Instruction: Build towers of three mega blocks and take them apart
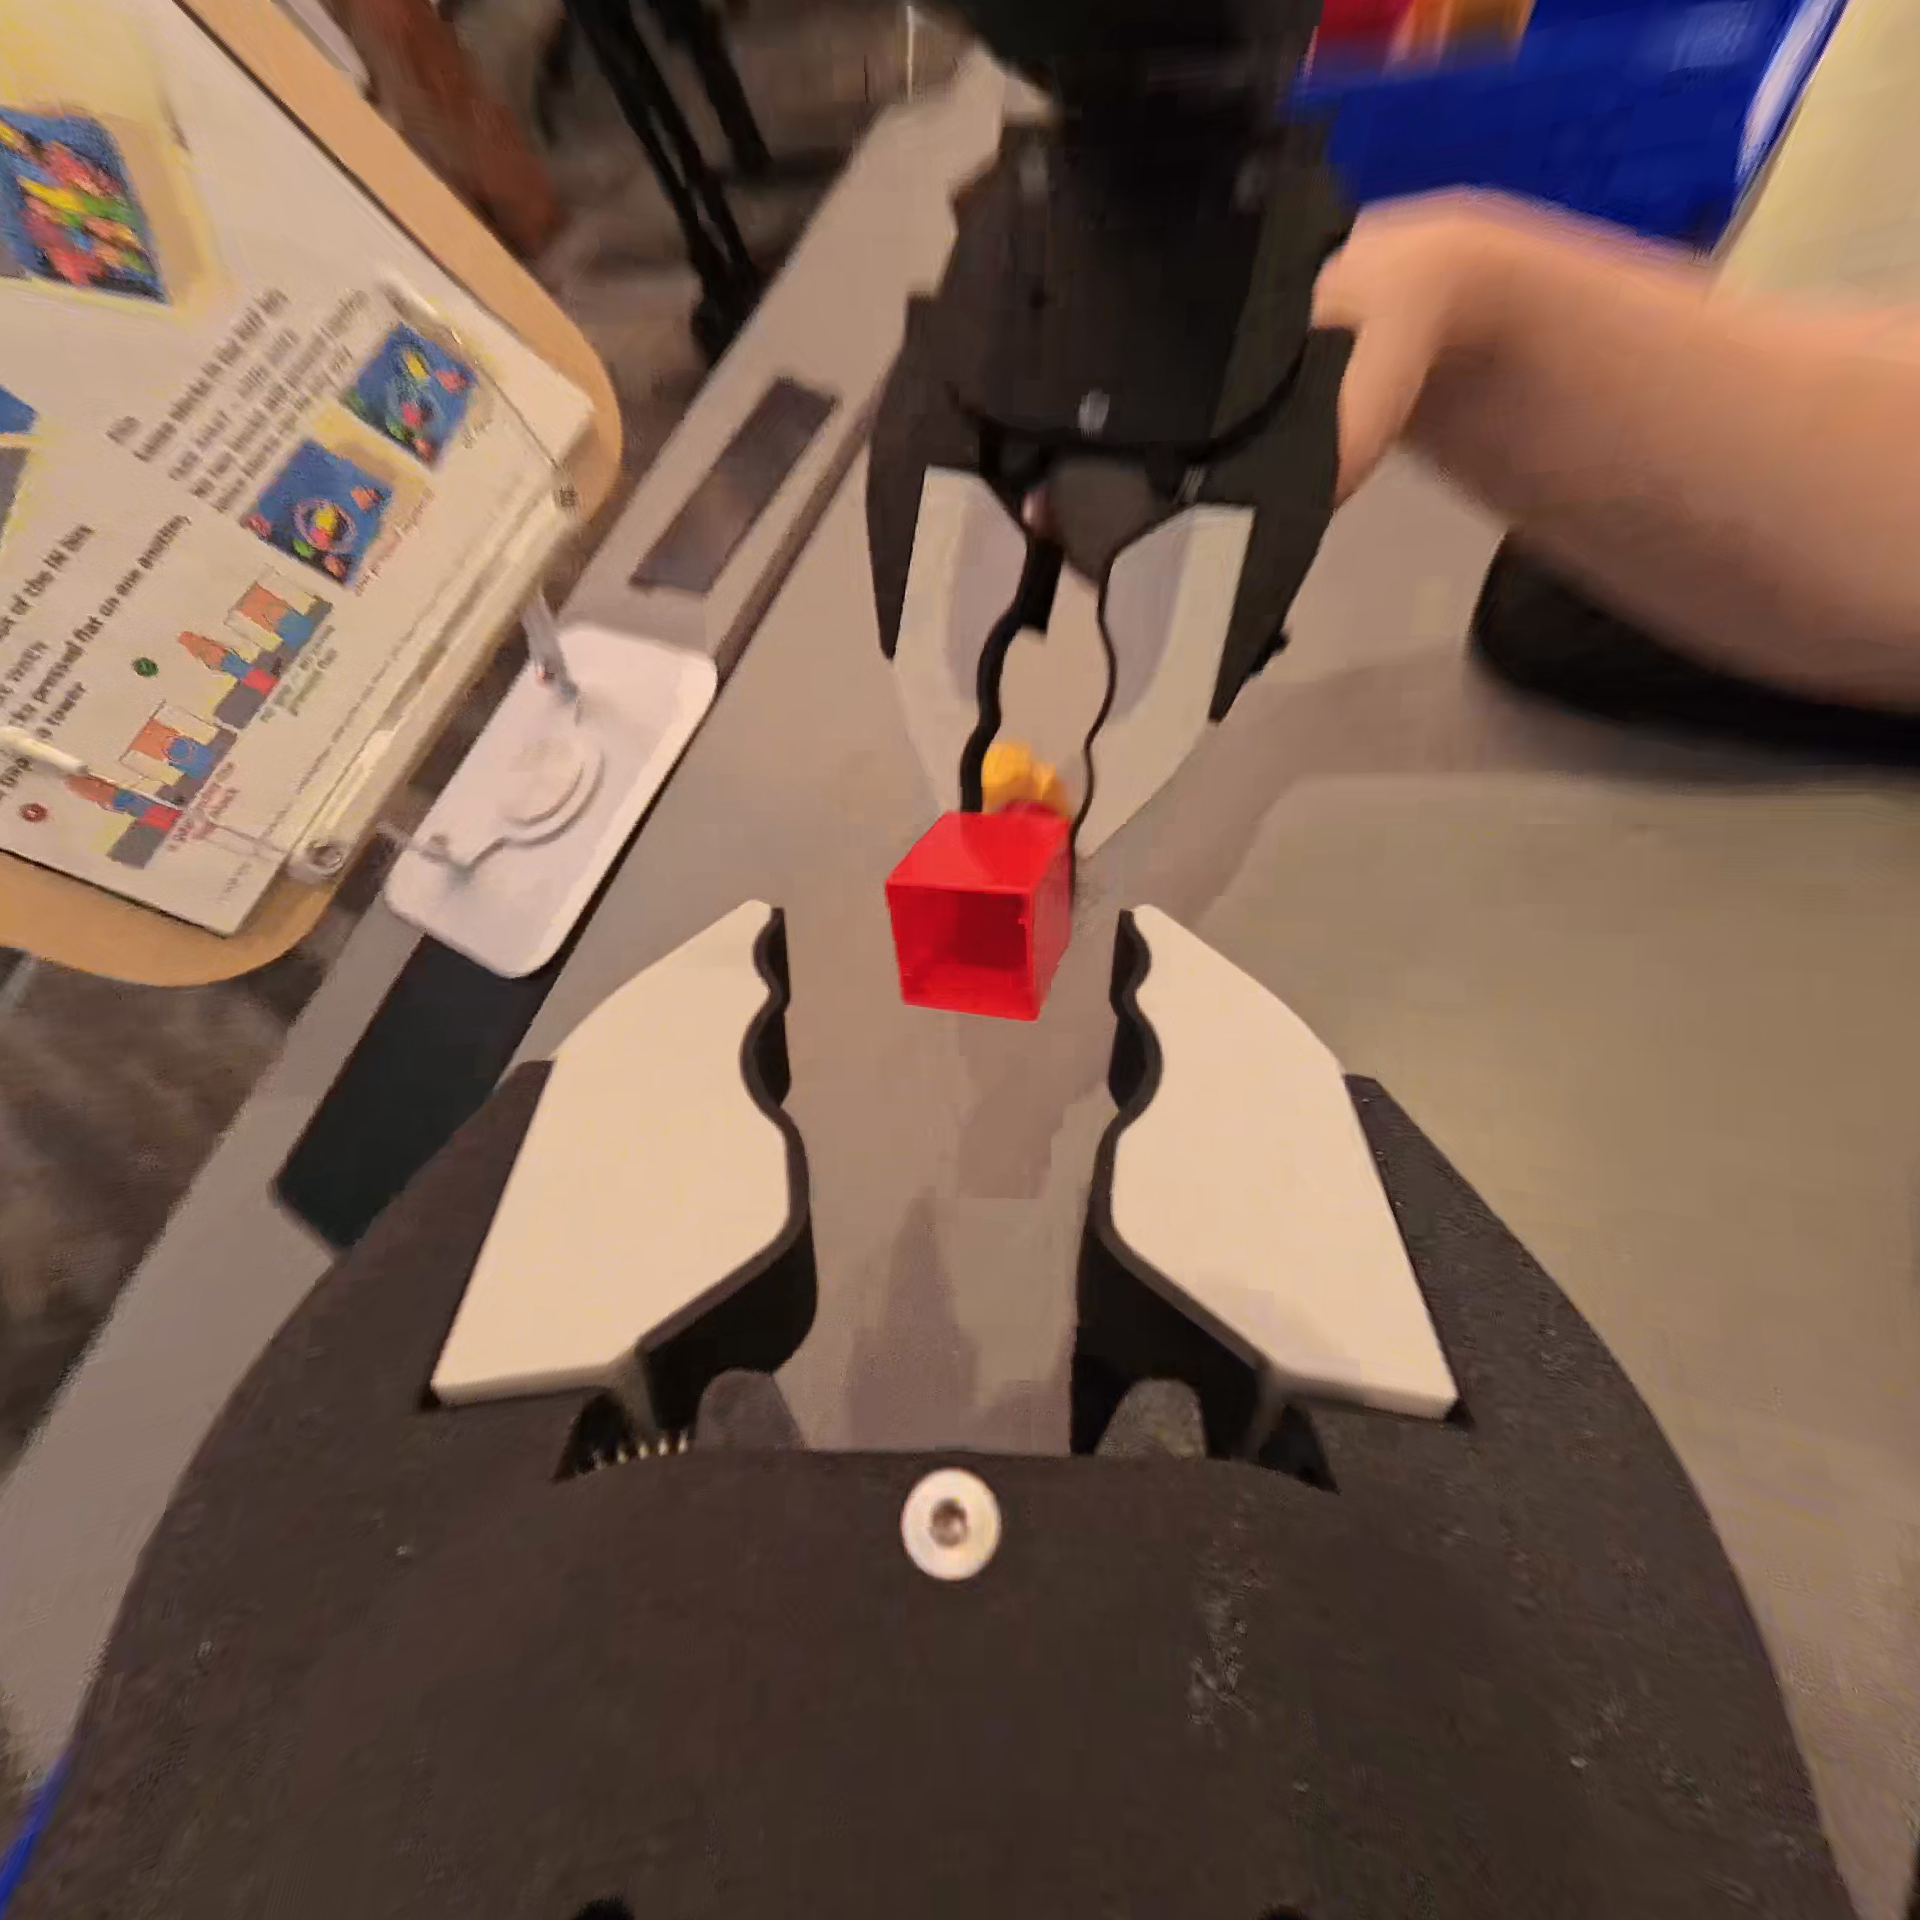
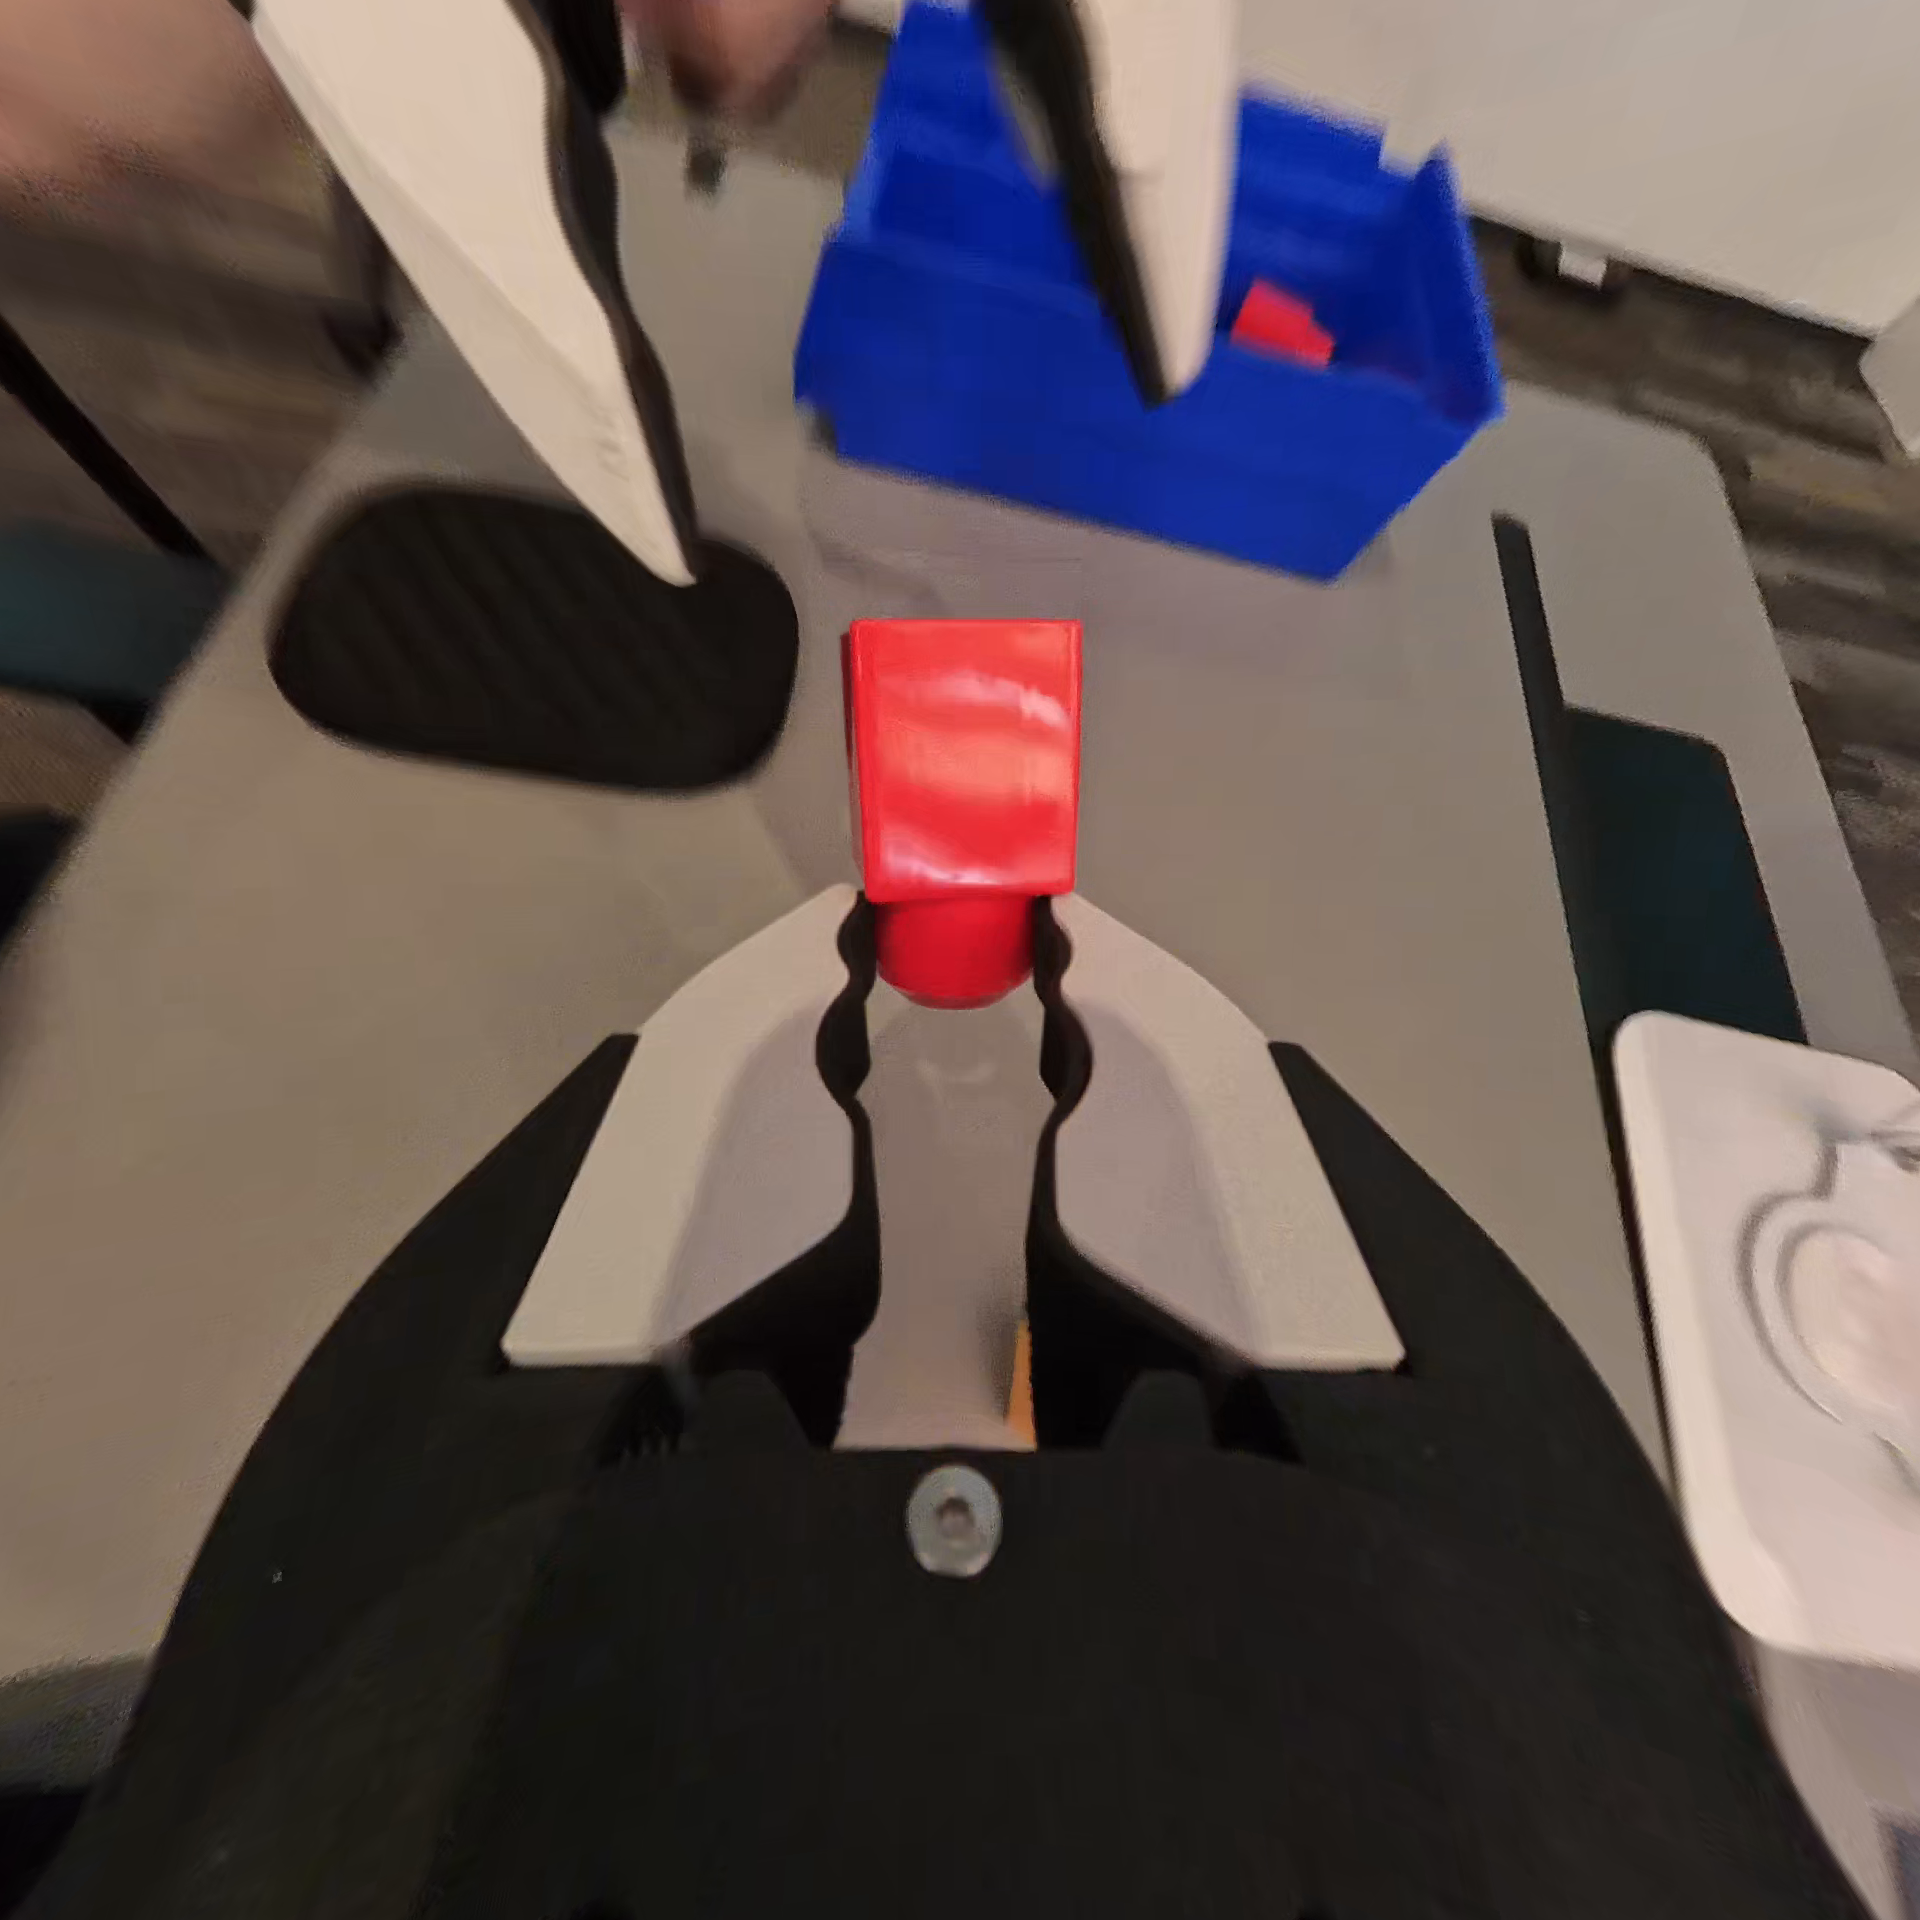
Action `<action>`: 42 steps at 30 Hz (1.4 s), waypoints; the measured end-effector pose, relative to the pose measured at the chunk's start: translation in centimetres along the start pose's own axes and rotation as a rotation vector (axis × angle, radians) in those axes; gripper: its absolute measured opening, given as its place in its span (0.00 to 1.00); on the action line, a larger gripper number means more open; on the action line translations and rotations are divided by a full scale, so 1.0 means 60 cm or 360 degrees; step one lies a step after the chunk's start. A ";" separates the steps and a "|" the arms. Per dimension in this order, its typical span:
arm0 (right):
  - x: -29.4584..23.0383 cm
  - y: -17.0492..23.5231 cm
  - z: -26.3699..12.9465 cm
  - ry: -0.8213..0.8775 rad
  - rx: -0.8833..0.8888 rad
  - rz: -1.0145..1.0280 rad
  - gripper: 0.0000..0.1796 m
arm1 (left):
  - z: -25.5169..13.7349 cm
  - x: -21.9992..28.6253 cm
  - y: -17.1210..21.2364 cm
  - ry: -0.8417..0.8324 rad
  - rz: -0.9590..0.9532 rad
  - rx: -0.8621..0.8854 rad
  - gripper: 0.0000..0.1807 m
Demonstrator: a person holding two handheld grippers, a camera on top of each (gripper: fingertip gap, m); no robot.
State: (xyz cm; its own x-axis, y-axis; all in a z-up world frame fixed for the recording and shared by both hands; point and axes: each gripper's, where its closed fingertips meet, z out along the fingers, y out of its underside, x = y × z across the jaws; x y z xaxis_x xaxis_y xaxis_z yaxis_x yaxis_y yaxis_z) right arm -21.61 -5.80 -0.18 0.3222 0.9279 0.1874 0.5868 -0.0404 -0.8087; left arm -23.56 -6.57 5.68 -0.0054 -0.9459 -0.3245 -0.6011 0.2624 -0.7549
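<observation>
Here I'm gripping the red block [image 2: 961, 764] by its stud in my right gripper [image 2: 951, 920], its hollow base pointing straight at my released left gripper [image 1: 948, 971].

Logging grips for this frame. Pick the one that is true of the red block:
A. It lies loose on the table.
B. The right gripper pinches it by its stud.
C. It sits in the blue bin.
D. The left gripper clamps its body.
B: the right gripper is shut on the stud of the red block, while the left gripper stands open, short of it.
</observation>
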 end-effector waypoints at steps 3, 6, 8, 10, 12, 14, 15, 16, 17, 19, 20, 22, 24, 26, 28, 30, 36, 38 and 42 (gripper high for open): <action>-0.015 0.011 0.010 -0.0004 -0.0178 -0.0095 0.16 | 0.027 0.028 0.023 0.0135 0.0096 -0.0297 0.33; -0.027 0.006 0.017 -0.0028 -0.0196 -0.0145 0.16 | 0.049 0.030 0.049 0.0136 0.0179 -0.0507 0.31; -0.027 0.006 0.016 -0.0004 -0.0216 -0.0175 0.16 | 0.059 0.038 0.062 0.0175 0.0185 -0.0570 0.22; -0.026 0.010 0.012 0.0012 -0.0243 -0.0185 0.16 | 0.067 0.040 0.068 0.0186 0.0105 -0.0575 0.21; -0.024 0.009 0.006 0.0008 -0.0212 -0.0178 0.16 | 0.071 0.040 0.066 0.0192 0.0030 -0.0494 0.21; -0.020 -0.003 -0.004 0.0011 -0.0106 -0.0171 0.16 | 0.069 0.035 0.058 0.0186 -0.0073 -0.0351 0.21; -0.018 -0.010 -0.010 0.0015 -0.0047 -0.0177 0.16 | 0.066 0.033 0.052 0.0184 -0.0128 -0.0261 0.20; -0.012 -0.020 -0.016 0.0041 0.0033 -0.0171 0.16 | 0.061 0.027 0.045 0.0152 -0.0173 -0.0156 0.21; -0.005 -0.031 -0.024 0.0060 0.0126 -0.0142 0.16 | 0.055 0.020 0.036 0.0114 -0.0216 -0.0026 0.20; -0.005 -0.054 -0.039 0.0004 0.0335 -0.0056 0.17 | 0.037 0.015 0.015 0.0090 -0.0303 0.0224 0.20; -0.006 -0.066 -0.047 -0.0036 0.0451 -0.0021 0.18 | 0.028 0.013 0.009 0.0075 -0.0347 0.0318 0.20; -0.004 -0.084 -0.060 -0.0088 0.0659 0.0030 0.22 | 0.016 0.013 0.000 0.0066 -0.0396 0.0450 0.20; -0.013 -0.100 -0.070 -0.0173 0.0816 0.0035 0.22 | 0.008 0.016 -0.007 0.0064 -0.0422 0.0541 0.20; -0.023 -0.115 -0.077 -0.0244 0.0938 0.0023 0.22 | 0.000 0.019 -0.019 0.0079 -0.0454 0.0641 0.20; -0.027 -0.127 -0.081 -0.0267 0.1021 0.0024 0.20 | -0.003 0.027 -0.029 0.0134 -0.0485 0.0703 0.20; -0.032 -0.133 -0.082 -0.0293 0.1053 0.0016 0.16 | -0.003 0.034 -0.035 0.0165 -0.0476 0.0740 0.20; -0.030 -0.103 -0.089 -0.0271 0.0848 -0.0003 0.16 | 0.009 0.037 -0.030 0.0127 -0.0461 0.0752 0.25; -0.014 -0.057 -0.104 -0.0153 0.0619 0.0013 0.16 | 0.008 0.033 -0.022 0.0092 -0.0454 0.0730 0.28; 0.018 0.095 -0.134 -0.0002 0.0085 0.0258 0.16 | -0.008 0.024 0.009 0.0046 -0.0479 0.0652 0.29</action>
State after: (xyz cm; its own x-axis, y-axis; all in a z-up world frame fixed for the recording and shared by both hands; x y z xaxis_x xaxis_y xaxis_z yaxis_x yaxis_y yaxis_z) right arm -11.97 -8.04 -0.09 0.4086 0.9113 0.0517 0.4869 -0.1697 -0.8568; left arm -24.25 -7.85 5.08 0.0941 -0.9945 -0.0467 -0.2165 0.0253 -0.9759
